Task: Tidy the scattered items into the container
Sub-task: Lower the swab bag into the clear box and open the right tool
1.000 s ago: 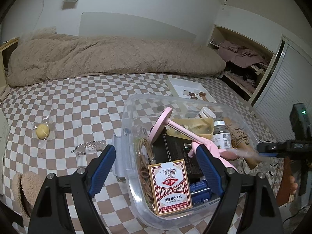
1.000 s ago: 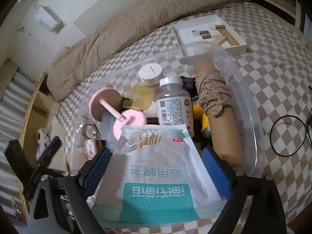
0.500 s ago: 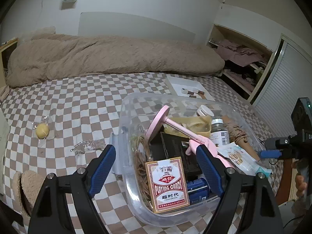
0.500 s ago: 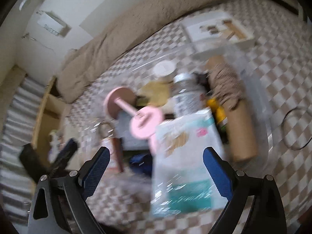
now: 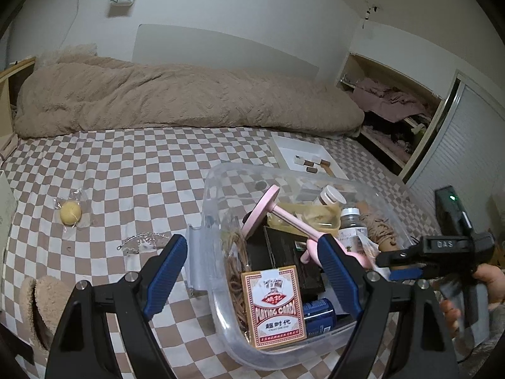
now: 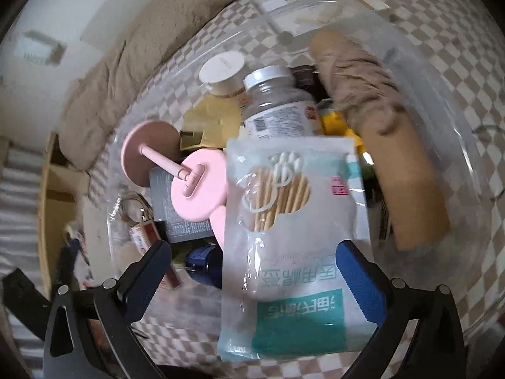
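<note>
Clear plastic container [image 5: 221, 287], seen from the left wrist: set on the checked bedspread [image 5: 142, 170], already crowded with a card deck [image 5: 274, 308] and a pink stand [image 5: 284, 218]. The left gripper [image 5: 252, 281] is held spread and empty, straddling the container's near wall. A wrapped yellow item [image 5: 71, 213] remains well apart on the bedspread.

Right wrist: a cotton swab pouch [image 6: 293, 246] is seen over the container, between the right gripper [image 6: 252, 278] fingers, whose jaws are opening; the pads are not seen to press it. The pouch is judged light, limp and slick, best pinched at its sealed edge.
</note>
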